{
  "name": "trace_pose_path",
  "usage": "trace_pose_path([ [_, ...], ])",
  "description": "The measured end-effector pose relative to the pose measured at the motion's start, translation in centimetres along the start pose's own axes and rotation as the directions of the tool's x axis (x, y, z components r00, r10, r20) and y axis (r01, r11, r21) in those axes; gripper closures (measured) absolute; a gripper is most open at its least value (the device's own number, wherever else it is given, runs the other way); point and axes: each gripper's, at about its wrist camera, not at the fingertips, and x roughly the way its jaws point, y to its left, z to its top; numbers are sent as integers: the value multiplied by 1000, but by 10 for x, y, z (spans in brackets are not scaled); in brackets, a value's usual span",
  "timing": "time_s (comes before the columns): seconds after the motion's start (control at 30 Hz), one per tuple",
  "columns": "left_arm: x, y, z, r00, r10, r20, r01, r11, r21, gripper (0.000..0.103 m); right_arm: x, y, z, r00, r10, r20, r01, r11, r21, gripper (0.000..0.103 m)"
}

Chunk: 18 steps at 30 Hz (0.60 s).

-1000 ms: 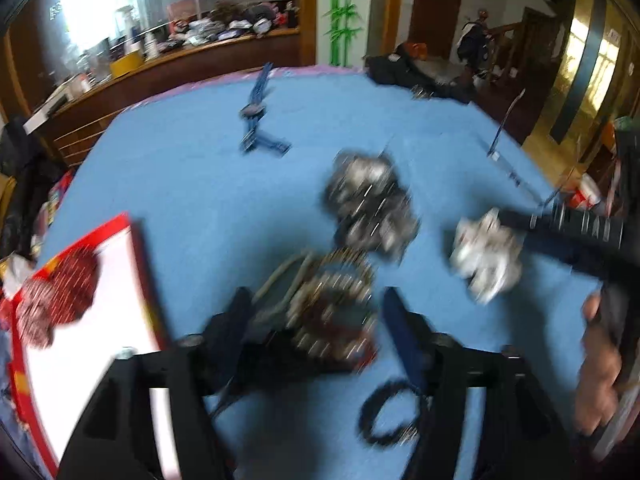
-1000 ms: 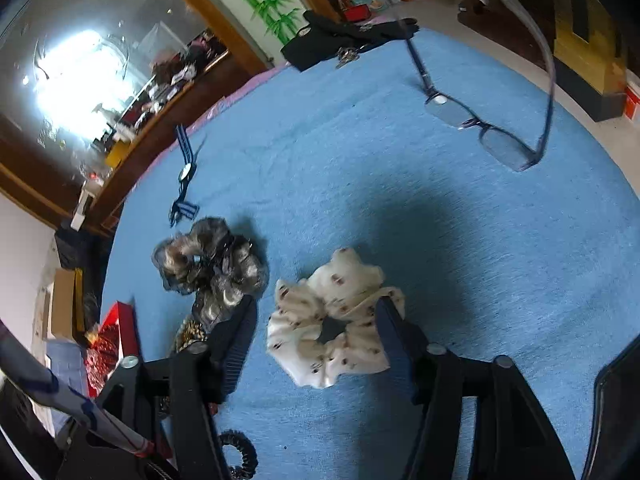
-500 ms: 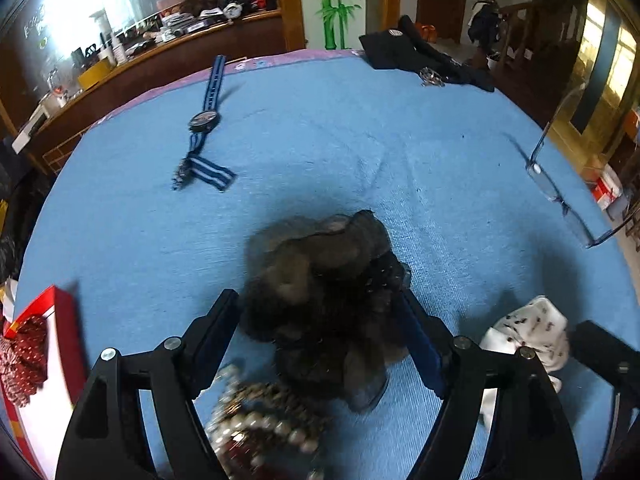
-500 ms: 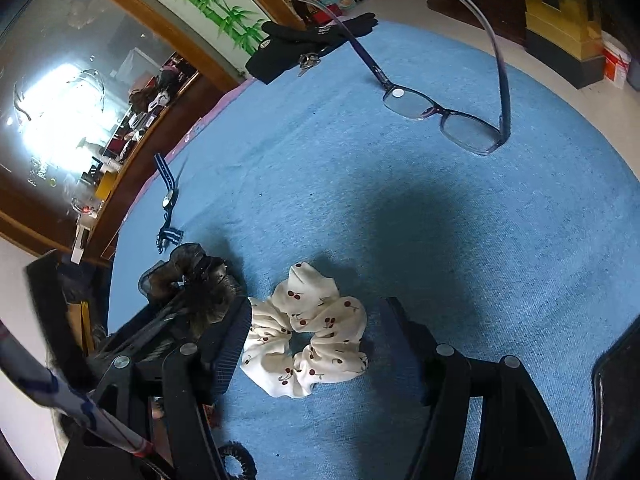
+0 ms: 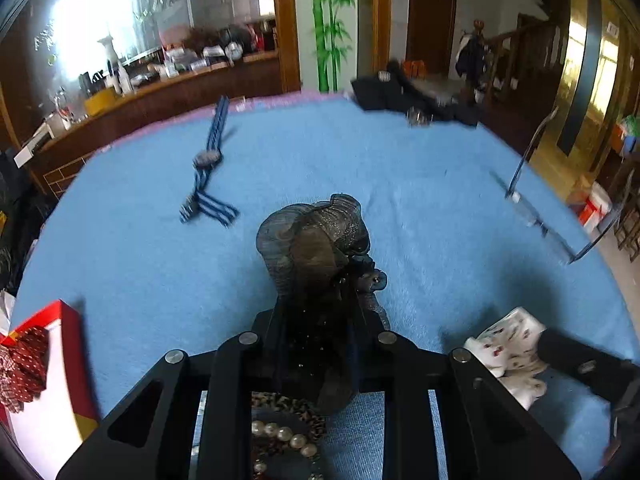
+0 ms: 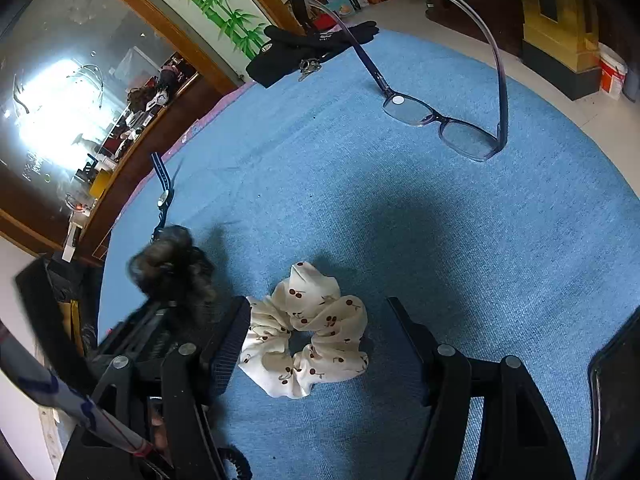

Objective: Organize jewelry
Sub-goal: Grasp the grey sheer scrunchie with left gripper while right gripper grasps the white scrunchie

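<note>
Open cloth mid-table, clutter along the edges

We saw bare blue cloth (image 6: 460,240) at the centre; glasses (image 6: 440,124) blocked the right edge, a striped watch (image 5: 208,184) the far-left, black gloves (image 6: 304,48) the far edge.

Two scrunchies (image 6: 308,332), maybe more

Scrunchie (image 6: 306,330) near; glasses (image 6: 440,124) behind; watch (image 6: 163,196) far left.

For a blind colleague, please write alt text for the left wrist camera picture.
The left tool has just closed on a dark sheer scrunchie above a blue cloth. A striped watch lies beyond; a red box sits at the left, a cherry-print scrunchie at the right.
</note>
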Motion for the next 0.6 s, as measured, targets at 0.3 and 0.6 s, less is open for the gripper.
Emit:
trace_pose_path([
  [0.3,-44,8,7,996,-6,86,5,1000,8,81,22,30,-14,996,-86,-26,81,983,-166,25],
  [0.6,-69,30,-25,996,-30,87,32,999,-19,81,41,41,-20,982,-189,-33,174,949,-263,63],
])
